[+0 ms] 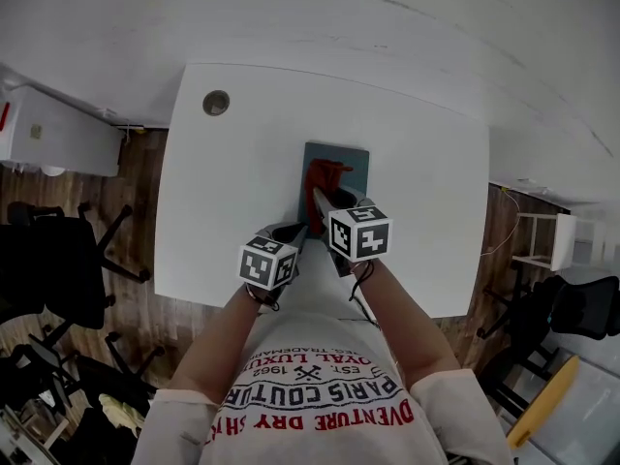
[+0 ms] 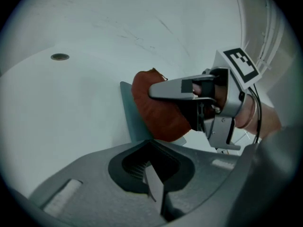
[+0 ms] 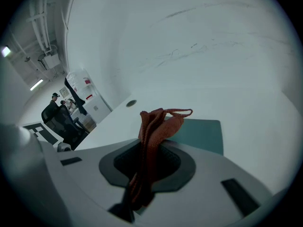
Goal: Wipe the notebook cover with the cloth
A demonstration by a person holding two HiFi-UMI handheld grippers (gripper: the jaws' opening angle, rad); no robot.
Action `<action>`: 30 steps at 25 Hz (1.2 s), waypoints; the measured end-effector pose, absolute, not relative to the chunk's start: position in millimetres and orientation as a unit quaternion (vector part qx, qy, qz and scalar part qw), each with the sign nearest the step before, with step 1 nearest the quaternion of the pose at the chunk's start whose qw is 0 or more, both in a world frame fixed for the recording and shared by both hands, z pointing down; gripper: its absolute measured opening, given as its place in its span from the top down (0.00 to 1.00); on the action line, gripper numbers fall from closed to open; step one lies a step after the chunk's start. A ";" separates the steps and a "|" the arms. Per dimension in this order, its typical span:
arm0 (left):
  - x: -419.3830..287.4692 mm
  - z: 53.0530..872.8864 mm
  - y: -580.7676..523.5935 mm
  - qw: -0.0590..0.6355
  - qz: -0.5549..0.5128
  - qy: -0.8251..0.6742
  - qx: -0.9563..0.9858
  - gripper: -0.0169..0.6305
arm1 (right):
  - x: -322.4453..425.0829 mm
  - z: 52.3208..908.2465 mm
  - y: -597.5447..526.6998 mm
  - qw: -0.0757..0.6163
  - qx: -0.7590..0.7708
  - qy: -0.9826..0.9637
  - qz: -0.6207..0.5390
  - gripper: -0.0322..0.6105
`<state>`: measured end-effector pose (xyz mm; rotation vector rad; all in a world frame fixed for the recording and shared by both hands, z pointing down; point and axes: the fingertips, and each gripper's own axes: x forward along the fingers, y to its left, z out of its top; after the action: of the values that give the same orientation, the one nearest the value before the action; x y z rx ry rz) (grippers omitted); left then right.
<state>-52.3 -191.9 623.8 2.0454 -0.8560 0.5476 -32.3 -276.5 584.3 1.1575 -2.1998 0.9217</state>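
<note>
Keep soft, limp cloth (image 3: 158, 126) bunched in the clenched right gripper (image 1: 325, 201), and pin the light, slide-prone notebook (image 3: 203, 134) near its edge with the closed left gripper (image 2: 154, 183).

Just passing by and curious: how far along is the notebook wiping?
Done: the red cloth is picked up, clamped in the right gripper. In hand: it is over the teal notebook; contact with the cover is unclear. Left: apparently the wiping strokes. The left gripper, shut and empty, sits by the notebook's near edge.
</note>
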 end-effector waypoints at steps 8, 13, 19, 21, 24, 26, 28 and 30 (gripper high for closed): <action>-54.5 625.5 -192.0 0.415 0.218 -0.341 0.815 0.96 | -63.2 609.3 -275.8 0.282 0.408 -0.808 0.318 0.83; -54.3 624.6 -191.0 0.421 0.216 -0.337 0.814 0.96 | -60.9 612.7 -273.7 0.304 0.397 -0.819 0.281 0.83; -55.1 623.9 -191.6 0.419 0.217 -0.339 0.814 0.96 | -52.4 612.4 -274.6 0.311 0.397 -0.818 0.275 0.83; -54.8 624.2 -192.8 0.417 0.217 -0.339 0.815 0.96 | -46.1 613.1 -275.9 0.309 0.400 -0.818 0.276 0.83; -54.2 624.1 -191.9 0.419 0.217 -0.338 0.814 0.96 | -33.2 613.9 -275.7 0.305 0.408 -0.814 0.279 0.82; -54.6 624.2 -191.1 0.420 0.217 -0.338 0.814 0.96 | -24.6 614.5 -275.6 0.301 0.414 -0.810 0.285 0.82; -54.6 624.2 -191.2 0.421 0.217 -0.337 0.814 0.96 | -15.9 614.6 -275.9 0.299 0.421 -0.806 0.289 0.82; -54.1 624.3 -192.0 0.422 0.216 -0.336 0.814 0.96 | -6.5 614.0 -275.8 0.296 0.430 -0.802 0.291 0.82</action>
<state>-54.1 -192.0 624.3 2.0374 -0.8423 0.5420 -6.5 -275.8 614.0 1.1447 -2.1316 0.7734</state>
